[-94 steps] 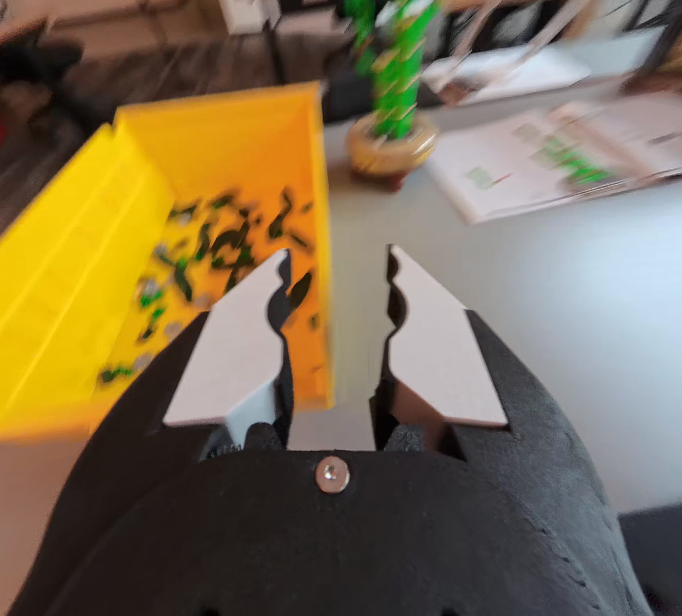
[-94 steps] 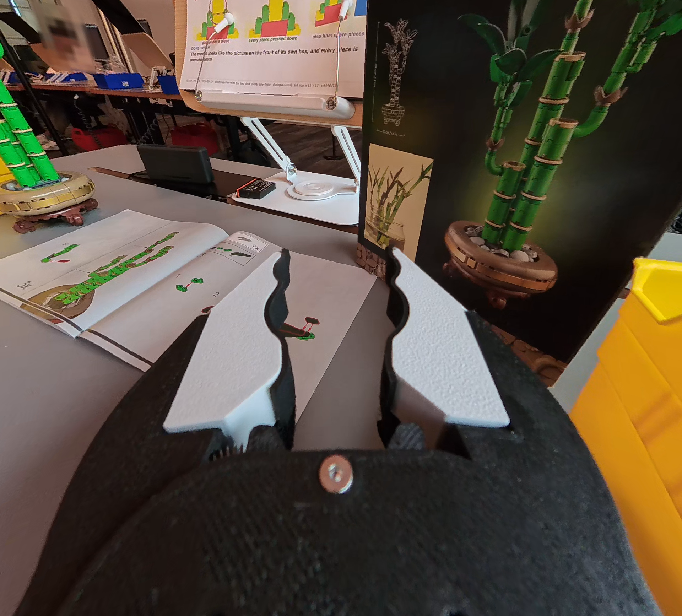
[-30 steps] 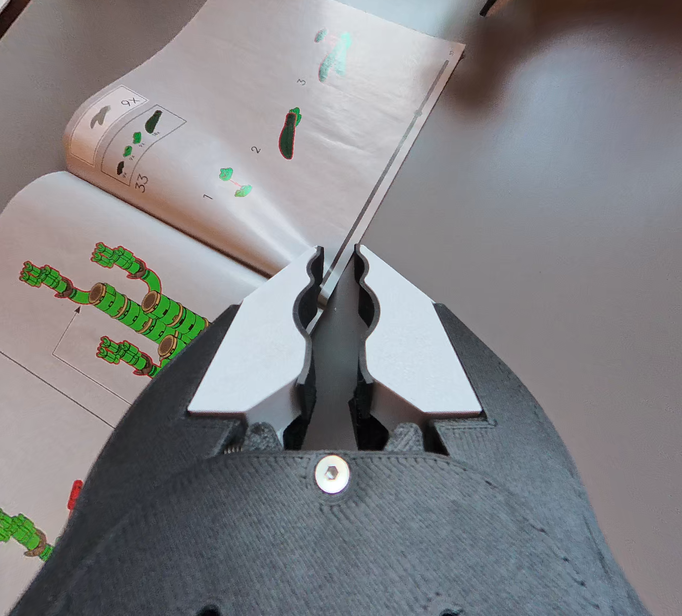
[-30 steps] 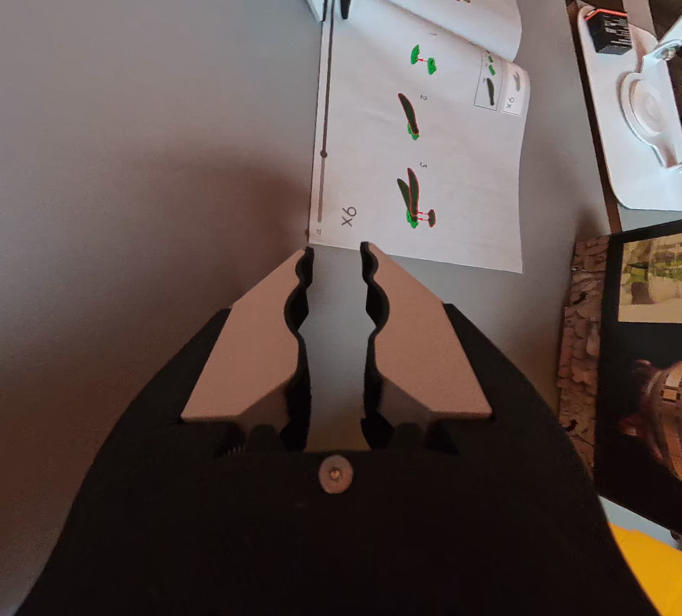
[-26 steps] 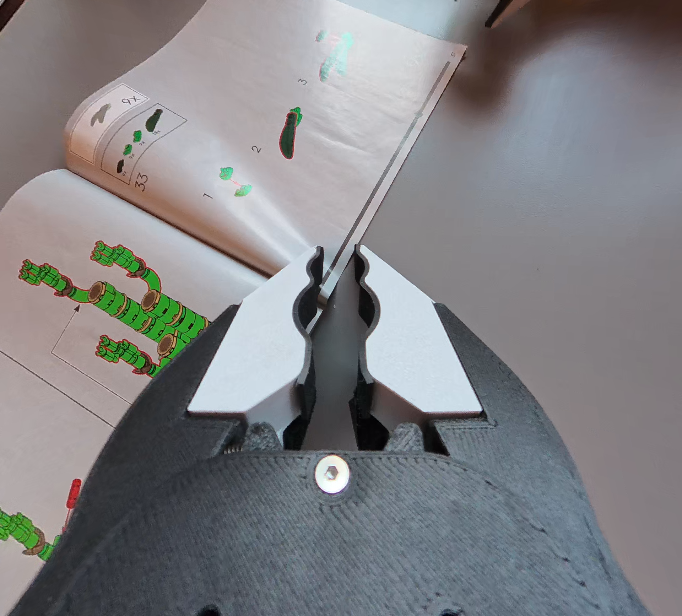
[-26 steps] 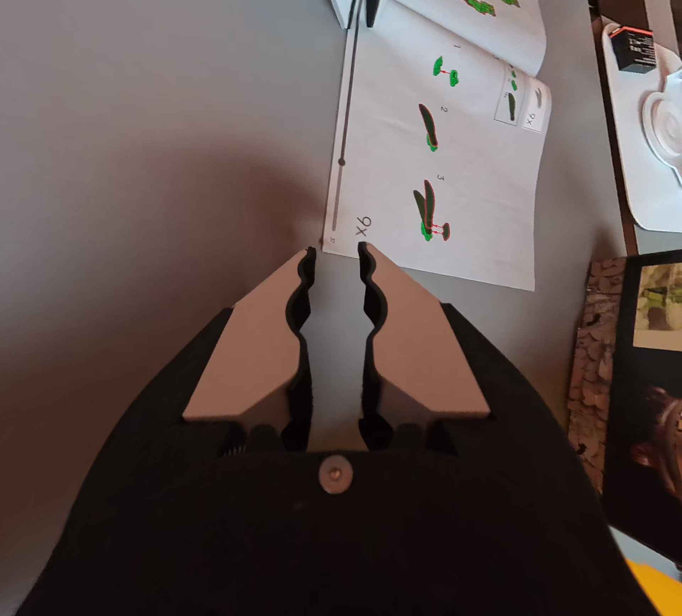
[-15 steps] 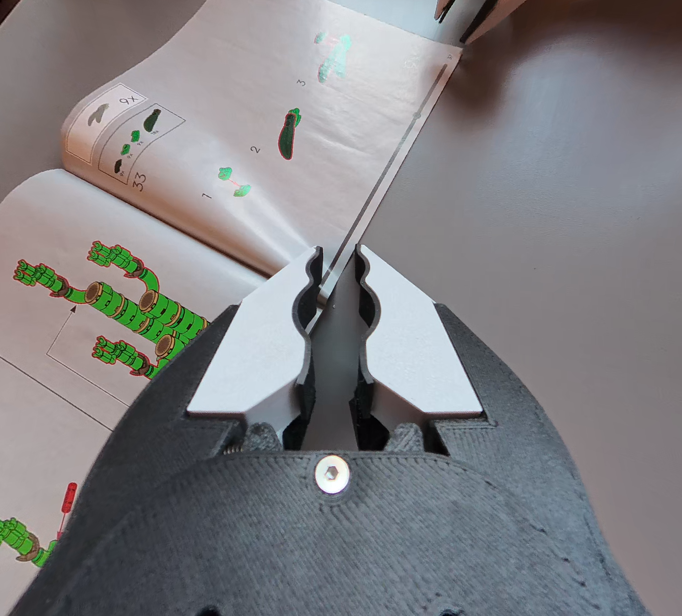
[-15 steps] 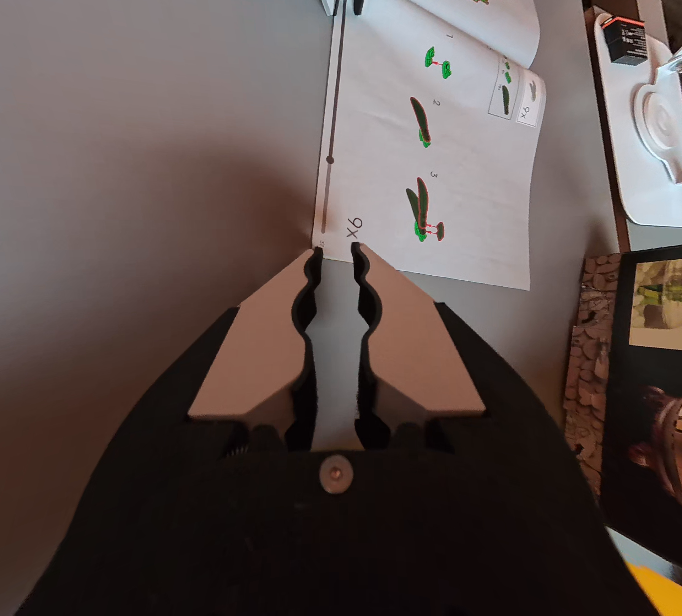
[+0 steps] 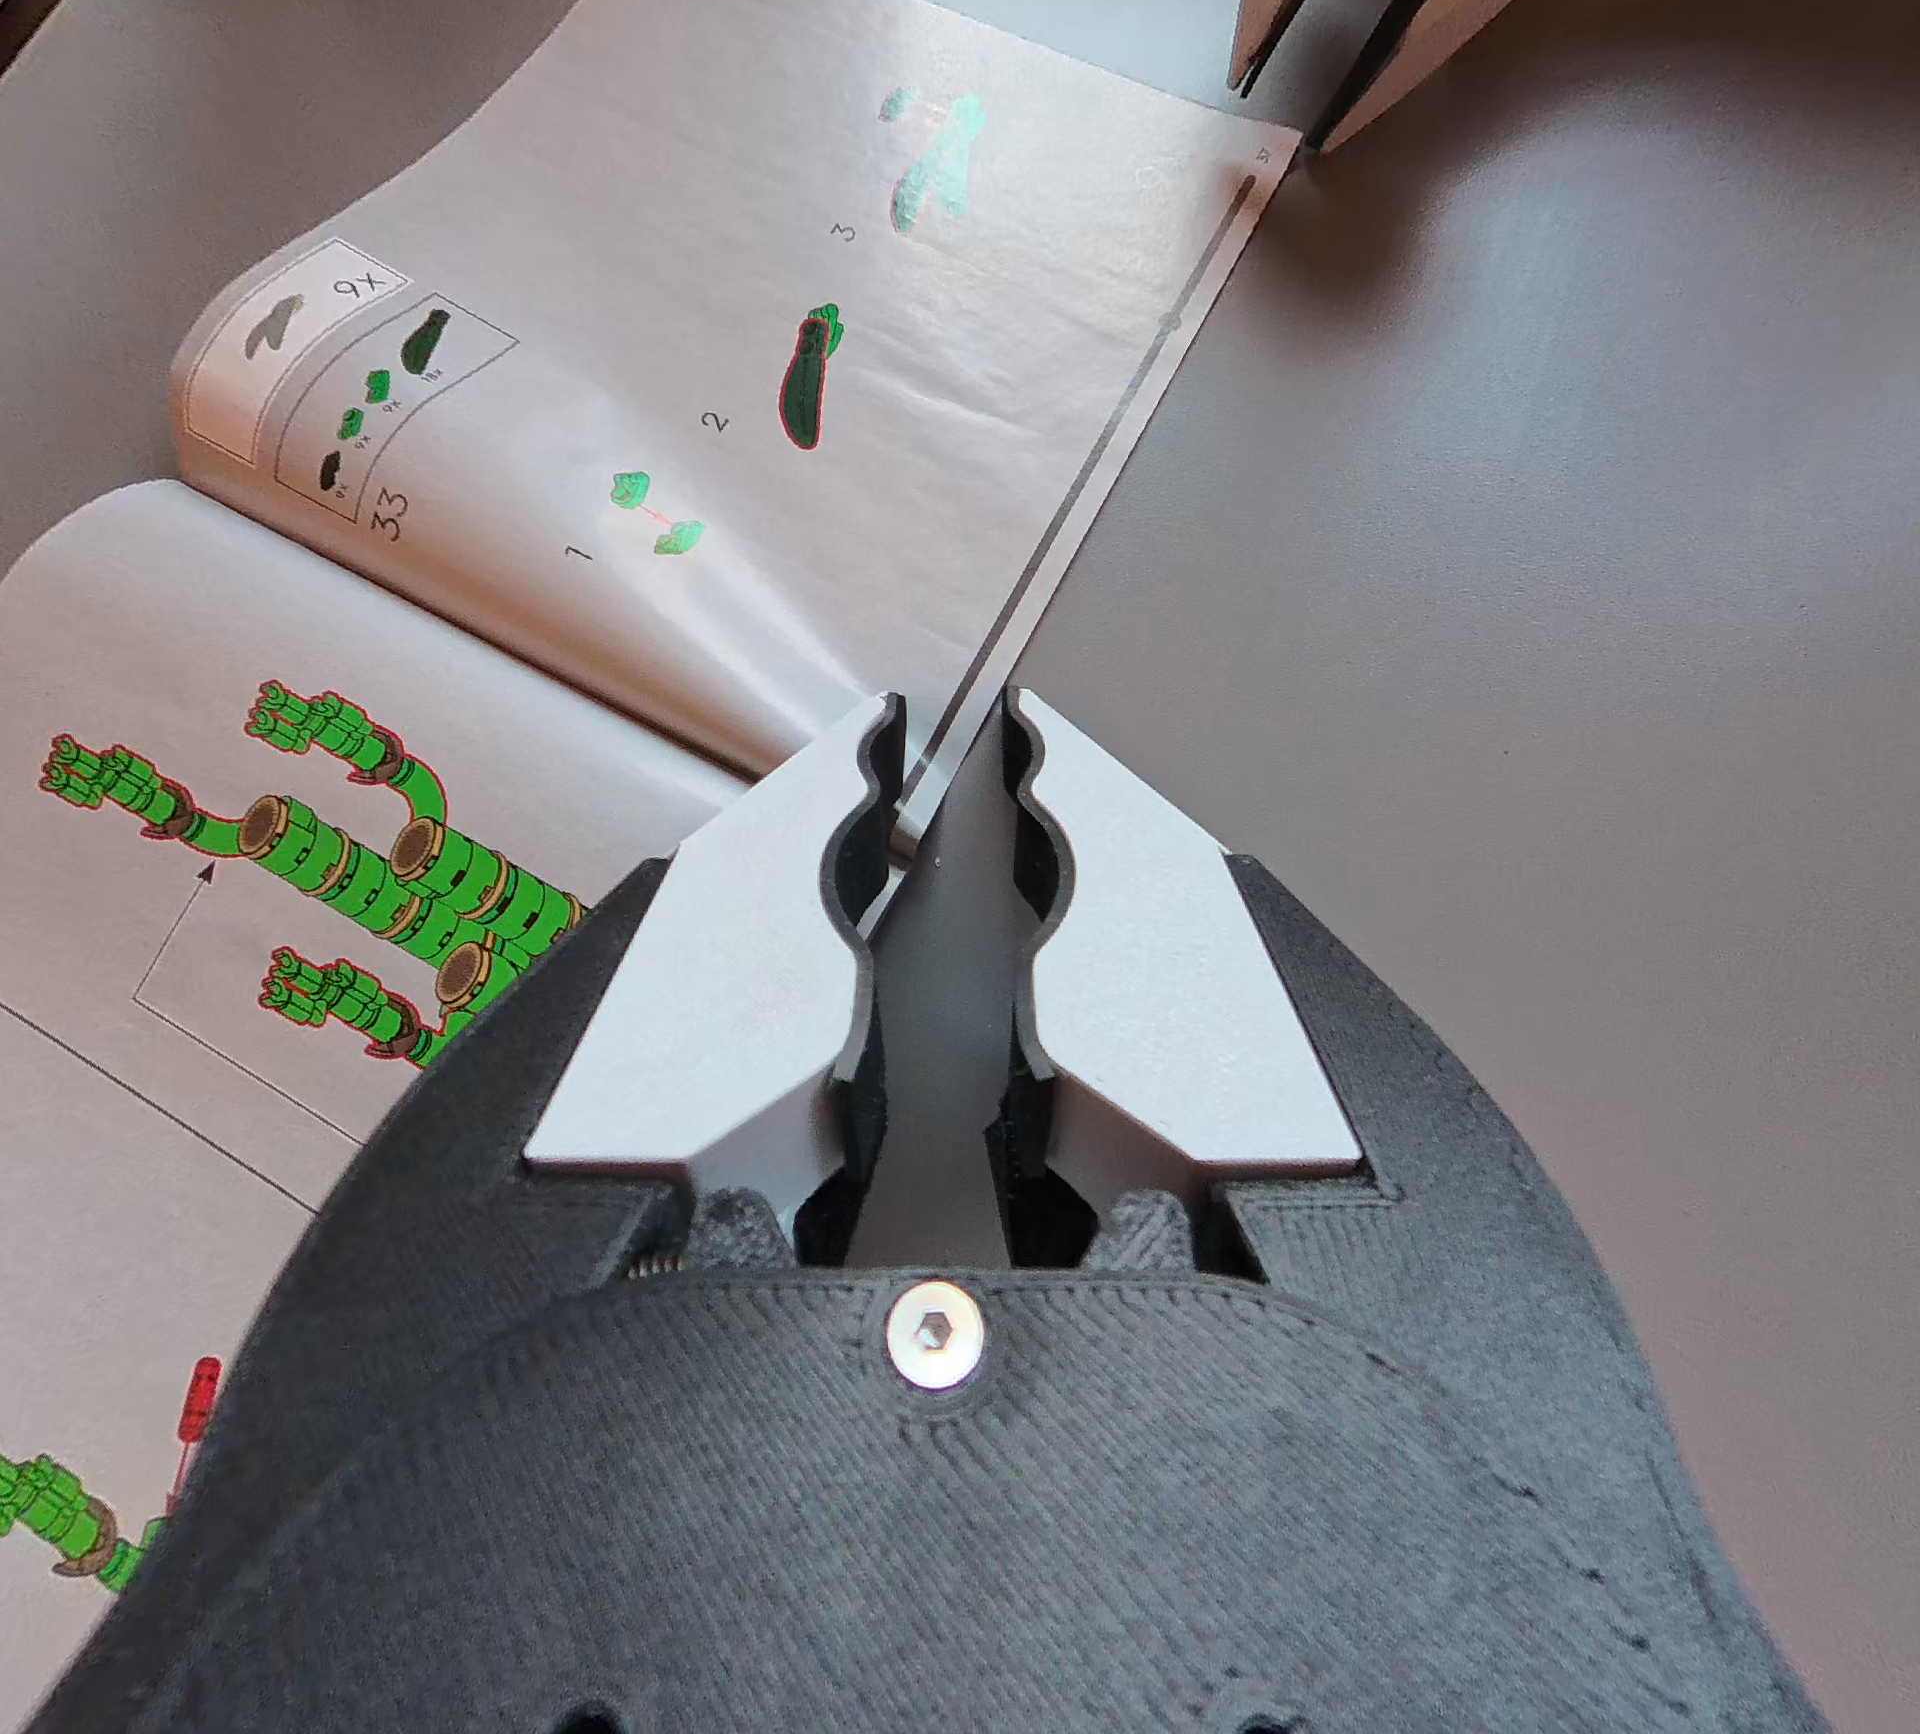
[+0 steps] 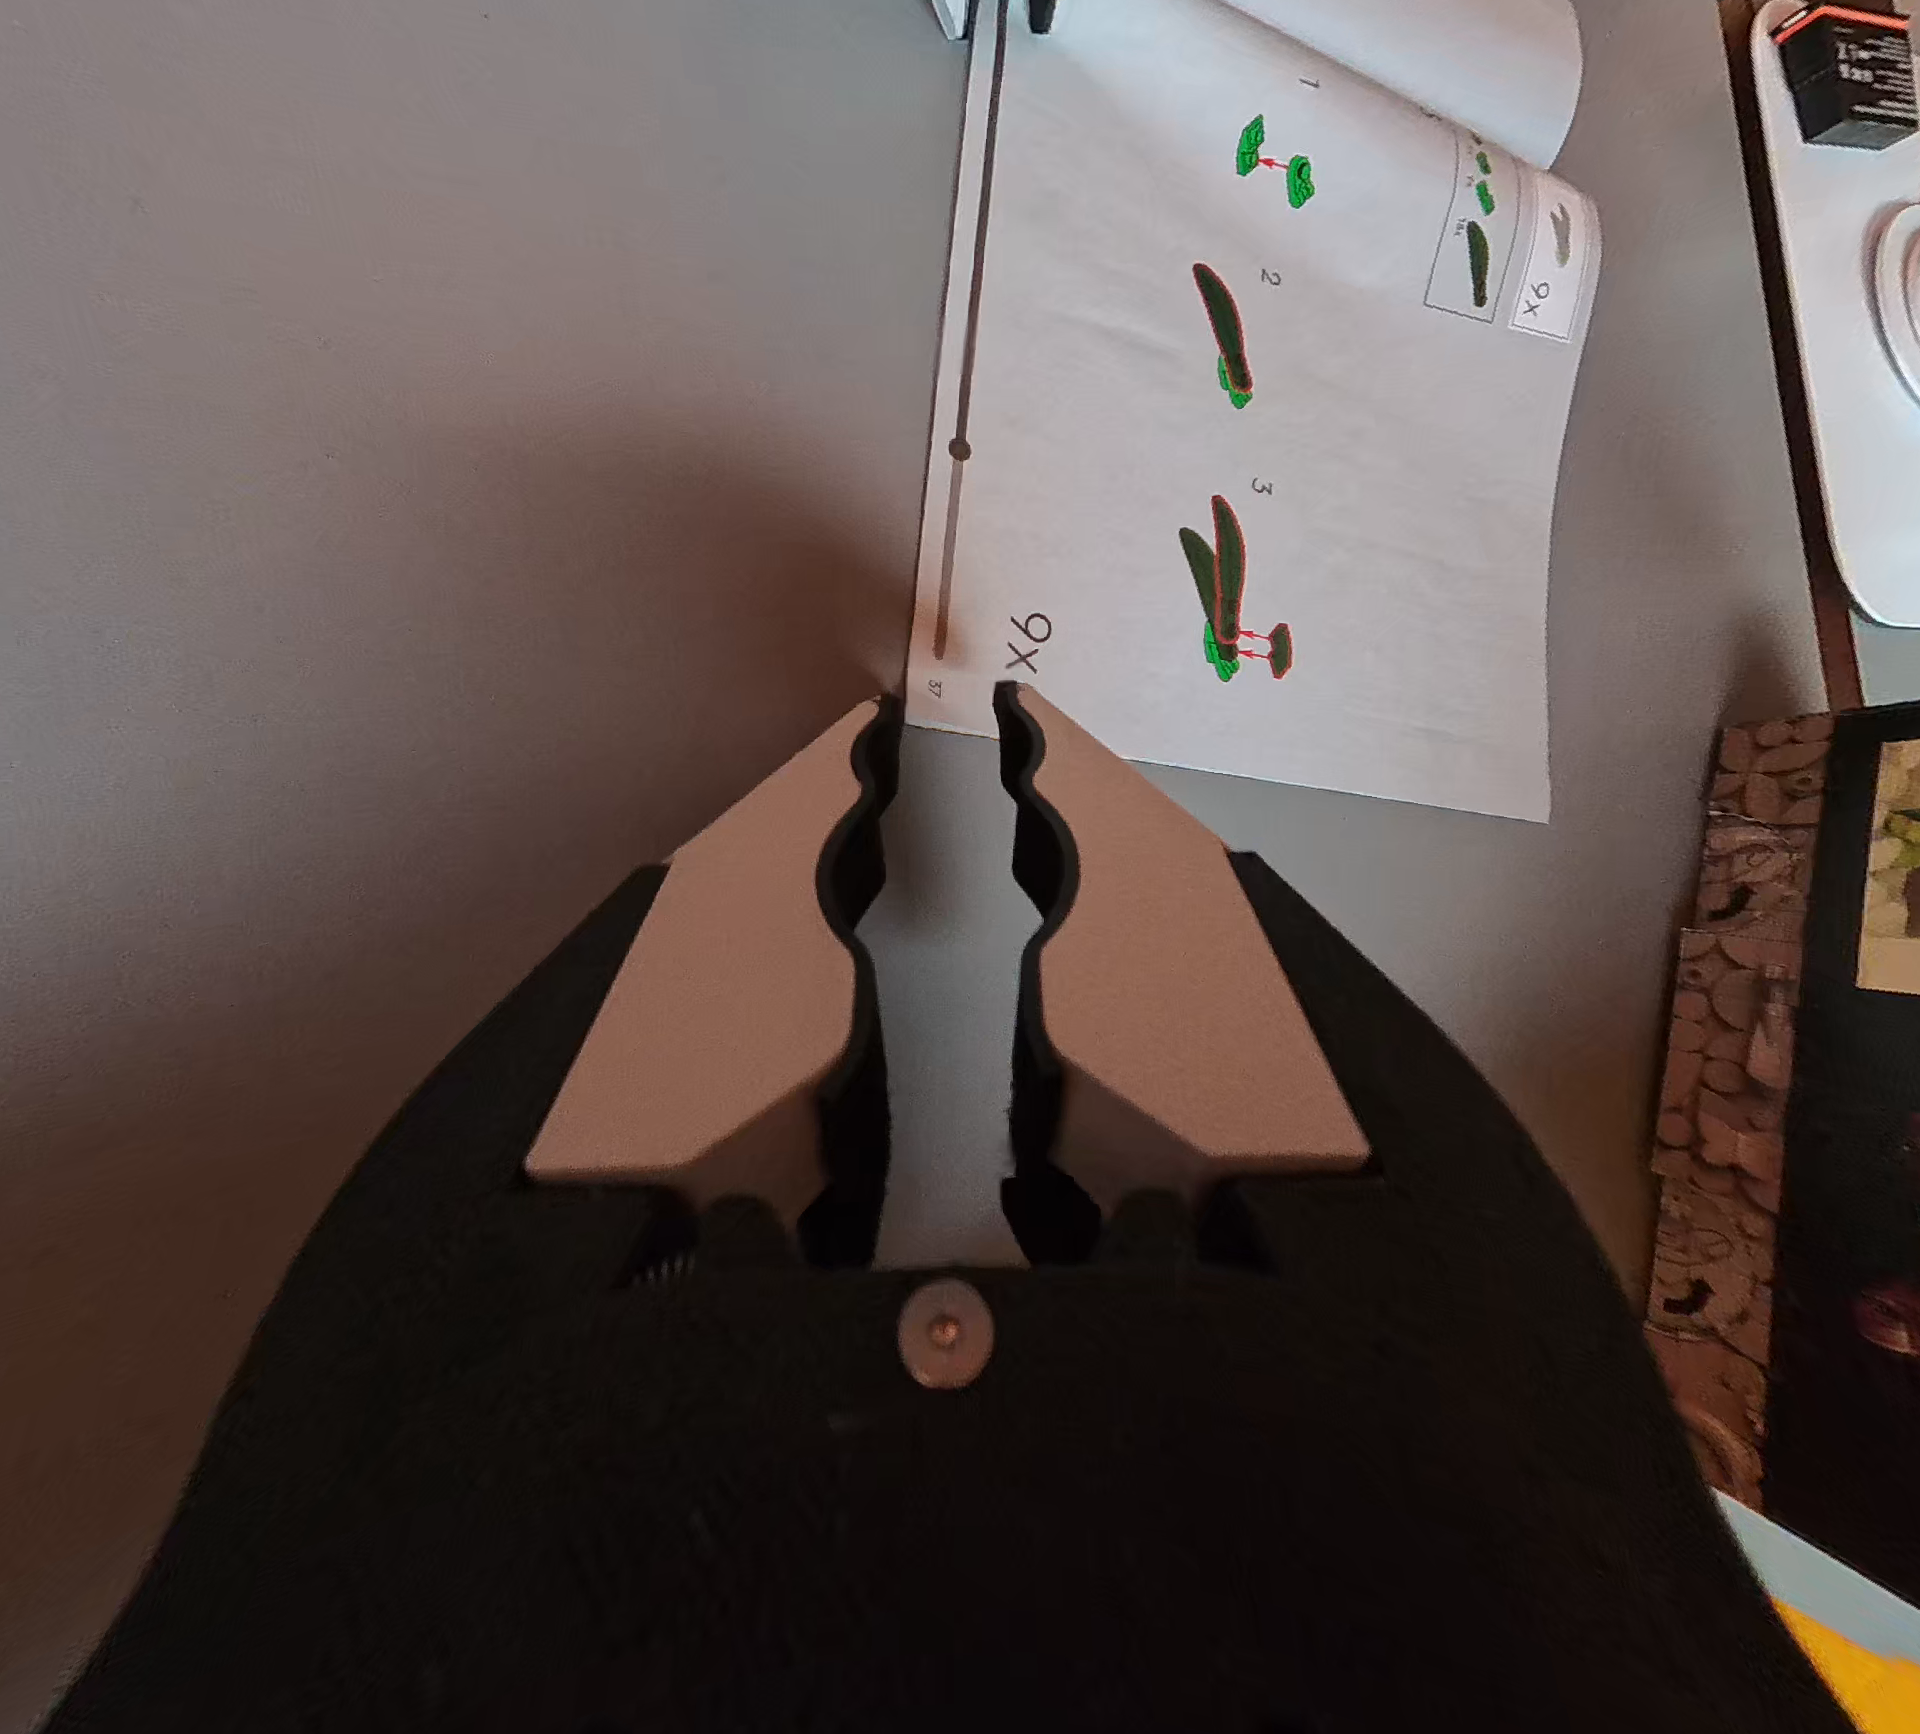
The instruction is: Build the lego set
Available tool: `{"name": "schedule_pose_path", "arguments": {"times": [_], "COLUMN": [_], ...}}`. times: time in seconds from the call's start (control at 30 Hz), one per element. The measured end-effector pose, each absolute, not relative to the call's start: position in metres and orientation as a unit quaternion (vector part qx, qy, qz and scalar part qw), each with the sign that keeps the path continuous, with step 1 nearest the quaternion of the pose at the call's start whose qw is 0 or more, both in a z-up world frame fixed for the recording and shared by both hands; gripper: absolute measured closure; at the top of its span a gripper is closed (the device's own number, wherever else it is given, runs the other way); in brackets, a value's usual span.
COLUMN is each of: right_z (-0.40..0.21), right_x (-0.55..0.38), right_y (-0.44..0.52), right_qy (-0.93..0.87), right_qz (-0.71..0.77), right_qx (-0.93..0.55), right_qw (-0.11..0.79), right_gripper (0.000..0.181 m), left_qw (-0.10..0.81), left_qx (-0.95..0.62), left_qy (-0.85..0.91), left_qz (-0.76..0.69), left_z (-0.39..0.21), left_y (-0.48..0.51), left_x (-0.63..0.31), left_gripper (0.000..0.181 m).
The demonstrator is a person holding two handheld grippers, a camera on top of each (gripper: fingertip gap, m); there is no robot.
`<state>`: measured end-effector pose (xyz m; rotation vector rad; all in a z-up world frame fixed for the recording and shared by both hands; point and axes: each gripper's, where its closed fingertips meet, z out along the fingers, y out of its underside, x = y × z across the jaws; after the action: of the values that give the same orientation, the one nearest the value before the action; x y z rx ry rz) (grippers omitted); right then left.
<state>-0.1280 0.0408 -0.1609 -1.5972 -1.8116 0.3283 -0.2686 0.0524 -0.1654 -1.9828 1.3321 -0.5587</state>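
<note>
While both tongs (image 9: 951, 702) (image 10: 943, 699) gape, booklet (image 9: 727, 250) lies open.

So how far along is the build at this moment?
Done: nothing built shows in these views. In hand: the instruction booklet lies open on the table, with the left tool and right tool both open at the near edge of its right page, holding nothing. Left: the leaf assemblies that page shows.

place: desk workspace — plain grey tabletop (image 9: 1507, 749) | open white instruction booklet (image 9: 644, 250) | white stand base (image 10: 1860, 396)
</note>
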Motion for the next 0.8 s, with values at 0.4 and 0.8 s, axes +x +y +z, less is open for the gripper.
{"name": "schedule_pose_path", "arguments": {"times": [0.4,0.8], "right_z": [-0.161,-0.156], "right_x": [-0.129,-0.130], "right_y": [0.043,0.042], "right_qy": [-0.699,-0.693], "right_qz": [0.122,0.136], "right_qx": [-0.611,-0.614], "right_qw": [0.351,0.353], "right_gripper": [0.176,0.181], "left_qw": [0.337,0.326], "left_qx": [-0.760,-0.752], "left_qy": [0.511,0.511], "left_qz": [-0.217,-0.259], "left_z": [-0.165,-0.158], "left_y": [0.052,0.041], "left_x": [-0.269,-0.240], "left_gripper": [0.163,0.145]}}
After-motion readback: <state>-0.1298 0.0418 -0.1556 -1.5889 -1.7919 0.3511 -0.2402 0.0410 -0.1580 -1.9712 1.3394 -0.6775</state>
